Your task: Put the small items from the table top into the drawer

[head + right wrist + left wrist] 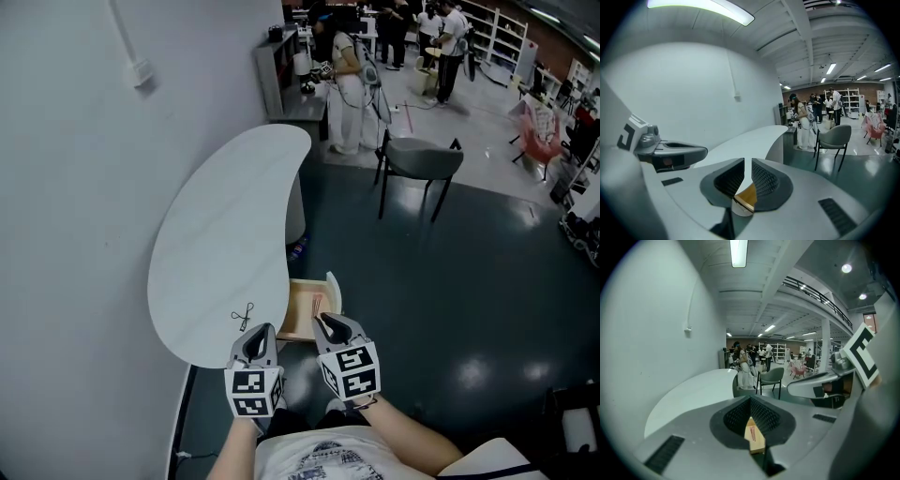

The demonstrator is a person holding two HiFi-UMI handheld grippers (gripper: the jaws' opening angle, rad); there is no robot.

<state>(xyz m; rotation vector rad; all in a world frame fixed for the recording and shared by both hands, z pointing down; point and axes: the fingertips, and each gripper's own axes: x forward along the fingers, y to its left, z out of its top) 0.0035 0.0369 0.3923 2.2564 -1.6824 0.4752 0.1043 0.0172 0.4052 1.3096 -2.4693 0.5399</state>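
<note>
- Nearest, the left gripper [257, 336] hangs over the near edge of the worktop [225, 216], tips together and empty; the right gripper [330, 325] beside it shows only a narrow slit, nothing in it.
- Just ahead of the left gripper, a small black item [244, 315] lies on the worktop; the open drawer [334, 289] sits to its right, below the edge.
- Likely best: part the left jaws, descend over the item's crossing and pinch firmly, since it lies thin and flat.
- Scissors-like, but the item is too small to name; the drawer's near part is covered.
</note>
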